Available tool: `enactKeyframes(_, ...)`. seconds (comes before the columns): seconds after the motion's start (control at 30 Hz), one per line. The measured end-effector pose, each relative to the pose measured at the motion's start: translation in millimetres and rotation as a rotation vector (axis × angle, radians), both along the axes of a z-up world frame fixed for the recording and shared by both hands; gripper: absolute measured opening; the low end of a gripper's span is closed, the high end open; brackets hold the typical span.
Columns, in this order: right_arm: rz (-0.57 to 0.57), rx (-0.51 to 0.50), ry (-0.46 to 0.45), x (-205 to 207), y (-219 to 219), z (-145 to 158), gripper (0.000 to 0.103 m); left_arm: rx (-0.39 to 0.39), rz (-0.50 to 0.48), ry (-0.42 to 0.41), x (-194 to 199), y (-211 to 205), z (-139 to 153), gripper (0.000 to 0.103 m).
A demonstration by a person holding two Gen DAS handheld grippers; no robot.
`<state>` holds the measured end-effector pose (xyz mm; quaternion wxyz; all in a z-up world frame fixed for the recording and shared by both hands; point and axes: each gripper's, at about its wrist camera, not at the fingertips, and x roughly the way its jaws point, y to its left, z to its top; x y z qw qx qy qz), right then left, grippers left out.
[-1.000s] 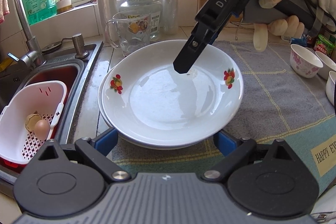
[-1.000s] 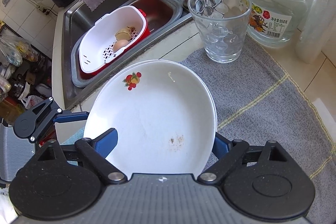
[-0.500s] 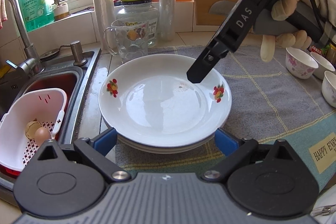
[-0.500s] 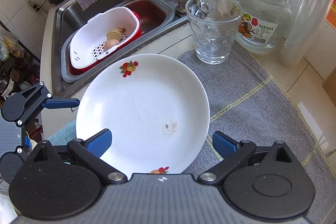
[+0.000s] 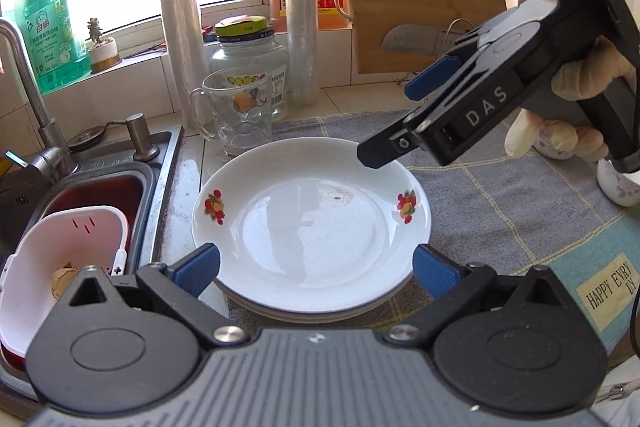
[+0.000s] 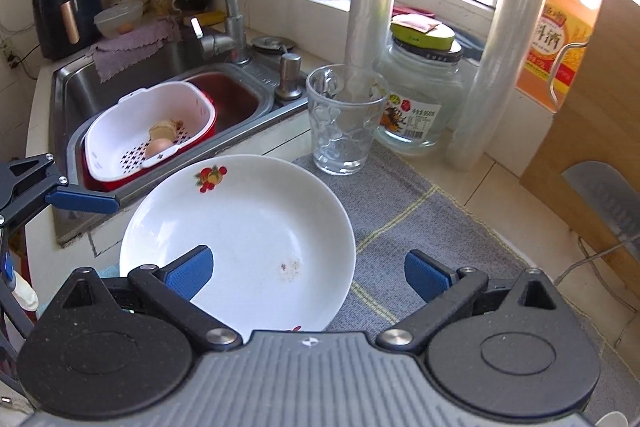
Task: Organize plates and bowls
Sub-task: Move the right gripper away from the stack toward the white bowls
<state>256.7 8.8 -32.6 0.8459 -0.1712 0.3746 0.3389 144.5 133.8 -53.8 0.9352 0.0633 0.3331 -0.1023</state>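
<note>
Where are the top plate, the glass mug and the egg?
top plate (image 5: 312, 223), left wrist view, centre of its well
glass mug (image 6: 344, 123), right wrist view, front wall
egg (image 6: 159, 148), right wrist view, its shell

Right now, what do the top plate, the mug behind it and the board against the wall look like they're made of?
Top plate: glazed white ceramic, probably; glossy window reflections, printed fruit motifs. Could be melamine.
Mug: clear glass; see-through, embossed bubbles, handle.
Board: wood or bamboo, matte; pale brown with grain lines.
</note>
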Motion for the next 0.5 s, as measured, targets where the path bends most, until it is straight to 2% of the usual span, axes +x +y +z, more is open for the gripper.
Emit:
enactKeyframes(0.1,-0.07,0.006,-0.064,-13,-7,4,0.103,-0.007,-0.032,-0.016,1,-1,2,0.102)
enactKeyframes(0.2,-0.159,0.024,-0.086,-25,-21,7,0.103,-0.004,-0.084,-0.038,2,-7,4,0.102)
enactKeyframes(0.5,-0.395,0.039,-0.087,-60,-95,10,0.103,-0.031,-0.253,-0.045,13,-51,6,0.102)
